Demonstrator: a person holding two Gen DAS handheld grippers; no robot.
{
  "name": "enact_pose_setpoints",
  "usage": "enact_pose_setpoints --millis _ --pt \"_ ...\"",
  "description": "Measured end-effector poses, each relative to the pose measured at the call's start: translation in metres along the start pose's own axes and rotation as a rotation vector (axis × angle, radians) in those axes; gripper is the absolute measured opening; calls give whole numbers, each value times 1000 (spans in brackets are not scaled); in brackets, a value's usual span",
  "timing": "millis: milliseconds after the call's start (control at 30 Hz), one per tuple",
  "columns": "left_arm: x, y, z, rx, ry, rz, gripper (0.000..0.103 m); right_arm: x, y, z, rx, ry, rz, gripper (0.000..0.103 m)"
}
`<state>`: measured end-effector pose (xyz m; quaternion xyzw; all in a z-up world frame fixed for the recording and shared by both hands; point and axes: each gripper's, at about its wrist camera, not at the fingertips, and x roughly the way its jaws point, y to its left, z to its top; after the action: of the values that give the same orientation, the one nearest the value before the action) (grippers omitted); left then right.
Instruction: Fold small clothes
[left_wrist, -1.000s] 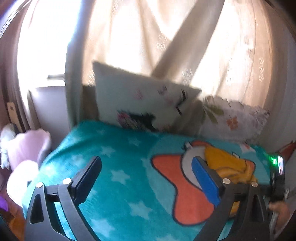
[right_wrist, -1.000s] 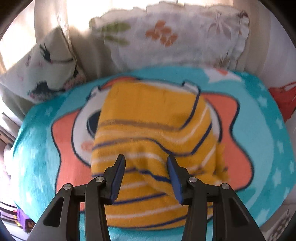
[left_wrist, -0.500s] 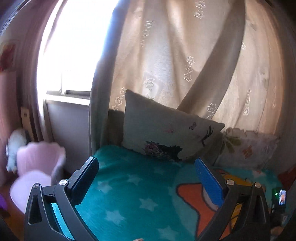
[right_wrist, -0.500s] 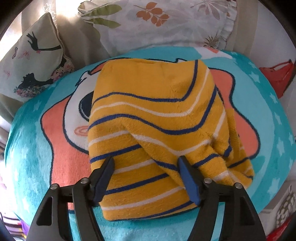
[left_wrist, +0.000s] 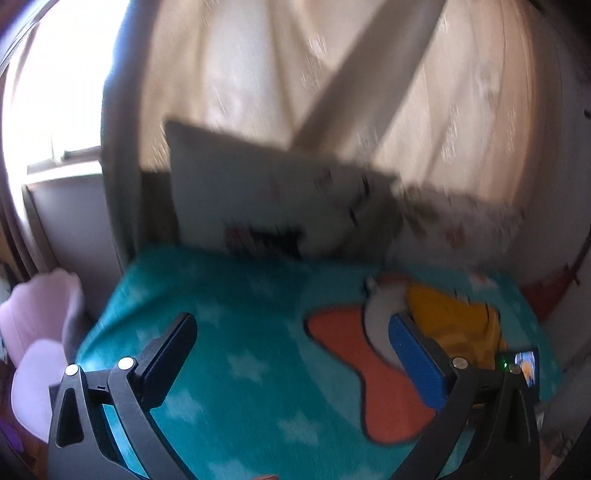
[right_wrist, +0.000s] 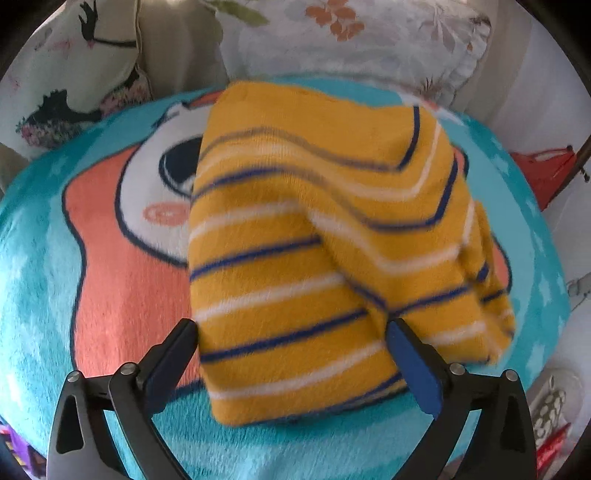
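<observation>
Stripes on the jumper (right_wrist: 317, 236) show only between just-spread right tongs (right_wrist: 291, 365); left tongs (left_wrist: 291, 354) spread.

Right tongs (right_wrist: 291, 350) have just been opening, their jaws now spread wide either side of the folded yellow striped garment (right_wrist: 332, 240), which looms larger as they've dropped closer. Left tongs' (left_wrist: 291, 354) view has swung, now blurred.
</observation>
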<state>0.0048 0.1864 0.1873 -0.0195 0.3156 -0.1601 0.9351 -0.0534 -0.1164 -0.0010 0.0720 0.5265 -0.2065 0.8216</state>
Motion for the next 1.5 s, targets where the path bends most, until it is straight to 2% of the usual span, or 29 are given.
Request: enact_pose_setpoints --millis 67,367,533,800,1067,1267,1500 --pt "7 -7 -15 26 48 -5 103 7 -5 -8 48 63 36 103" --pt "25 -13 -42 6 191 -28 103 -42 1 -23 44 -89 73 100" --pt "31 -29 -53 30 251 -29 103 -64 9 -23 1 -162 73 99" --pt "25 -77 -59 96 251 0 103 -67 -5 -23 -46 -203 103 99" --pt "25 -126 -67 87 265 -12 103 -65 -48 -9 -57 -241 151 99" --pt "30 -165 -70 83 268 7 103 -62 -86 4 -69 -264 173 99" --pt "46 -200 -77 57 307 5 103 -59 -117 11 -108 -288 158 99"
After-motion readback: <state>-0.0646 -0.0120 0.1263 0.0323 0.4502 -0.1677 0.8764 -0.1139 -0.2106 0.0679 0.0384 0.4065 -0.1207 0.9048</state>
